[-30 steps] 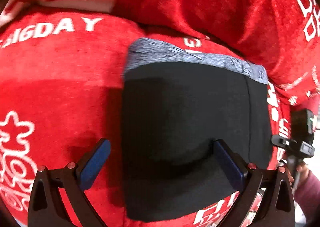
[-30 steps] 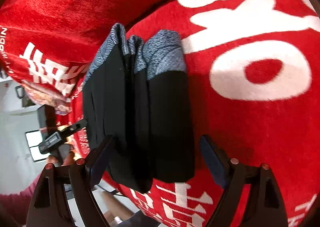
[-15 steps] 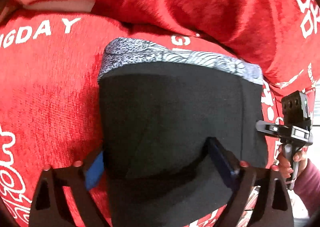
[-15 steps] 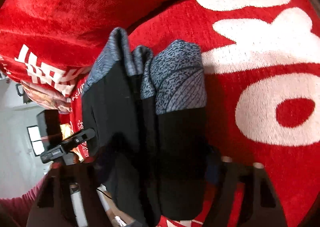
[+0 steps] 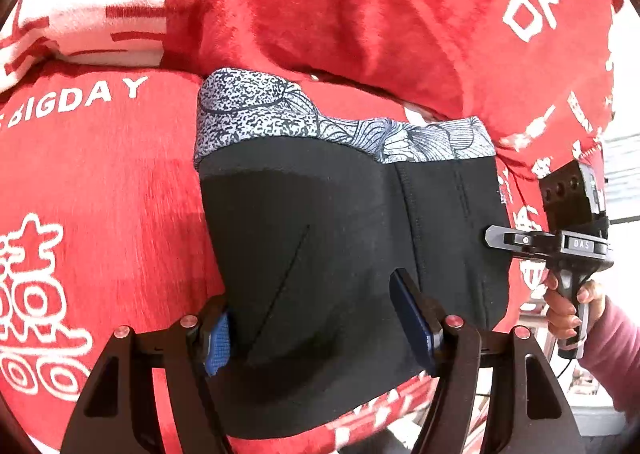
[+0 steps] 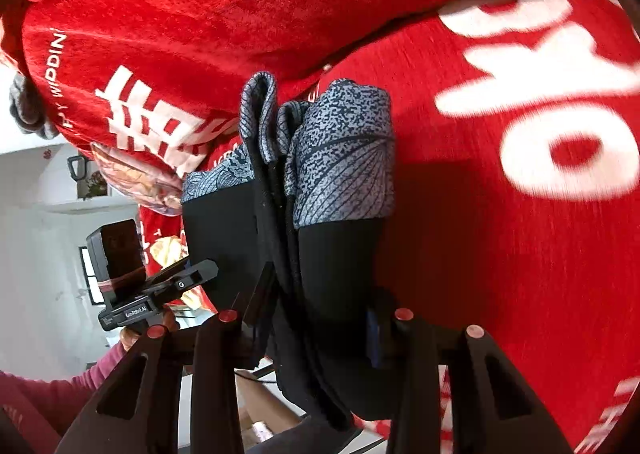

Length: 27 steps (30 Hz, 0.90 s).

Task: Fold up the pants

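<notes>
Pants point(image 5: 332, 254), black with a grey-and-white patterned waistband point(image 5: 304, 122), folded into a compact stack on the red blanket point(image 5: 100, 194) with white lettering. Waistband end points away from both cameras, toward the bunched fold of blanket point(image 5: 340, 14) behind. In the right wrist view the stack point(image 6: 332, 274) shows edge-on: several layers side by side, the waistband point(image 6: 344, 162) folded over at the far end.

Left gripper point(image 5: 320, 330): blue-padded fingers point(image 5: 412, 322) set about the near part of the stack, jaws narrowed onto the black fabric, one pad point(image 5: 218, 342) at the stack's left edge, the other pressed into the top face. Holding the pants.

Right gripper point(image 6: 316, 322): jaws closed in on the layered edge of the stack, fabric bulging between them and hanging down past the fingers. Also holding the pants.

Each gripper seen from the other's camera: right one point(image 5: 560, 238) at the stack's right edge, a hand point(image 5: 568, 306) in a pink sleeve on its handle; left one point(image 6: 152, 286) at the stack's left side.

Beyond the blanket's edge, a white-walled room point(image 6: 48, 234), blurred.
</notes>
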### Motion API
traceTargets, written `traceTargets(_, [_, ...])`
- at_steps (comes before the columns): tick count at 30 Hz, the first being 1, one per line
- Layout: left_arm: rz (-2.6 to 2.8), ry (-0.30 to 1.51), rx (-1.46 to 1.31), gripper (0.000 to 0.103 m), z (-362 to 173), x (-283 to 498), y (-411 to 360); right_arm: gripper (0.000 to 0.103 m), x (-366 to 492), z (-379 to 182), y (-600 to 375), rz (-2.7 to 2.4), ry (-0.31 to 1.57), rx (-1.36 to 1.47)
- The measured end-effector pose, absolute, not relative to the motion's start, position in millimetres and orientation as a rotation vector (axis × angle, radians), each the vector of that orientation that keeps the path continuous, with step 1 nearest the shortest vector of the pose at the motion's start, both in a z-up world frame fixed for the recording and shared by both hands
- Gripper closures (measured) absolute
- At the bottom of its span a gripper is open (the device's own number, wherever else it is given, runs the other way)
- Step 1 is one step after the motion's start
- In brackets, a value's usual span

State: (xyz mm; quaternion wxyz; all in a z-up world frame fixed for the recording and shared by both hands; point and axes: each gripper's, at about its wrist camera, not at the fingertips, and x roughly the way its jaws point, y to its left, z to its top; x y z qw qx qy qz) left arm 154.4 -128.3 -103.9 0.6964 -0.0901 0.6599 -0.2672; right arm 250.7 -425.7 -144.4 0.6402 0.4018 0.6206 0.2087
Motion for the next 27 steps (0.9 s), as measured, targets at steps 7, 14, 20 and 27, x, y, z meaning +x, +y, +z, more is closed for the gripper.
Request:
traceTargets(7, [-0.574, 1.491, -0.157, 0.032, -109.4, 117.4, -130.0, 0.062, 196.2, -149.8, -434.3, 0.427, 1.448, 0.953])
traceTargets(14, [-0.427, 1.464, -0.015, 0.018, -140.5, 107.0, -123.9, 0.050, 186.1, -185.8, -440.2, 0.309, 1.485, 0.933])
traceTargets(20, [-0.358, 1.470, 0.016, 0.017, -133.2, 100.6, -113.8, 0.041, 183.6, -176.0, -434.2, 0.228, 1.509, 0.867])
traceTargets(27, [-0.363, 1.491, 0.141, 0.017, -108.8, 76.9, -131.2, 0.029, 172.4, -143.5, -434.5, 0.136, 1.525, 0.800])
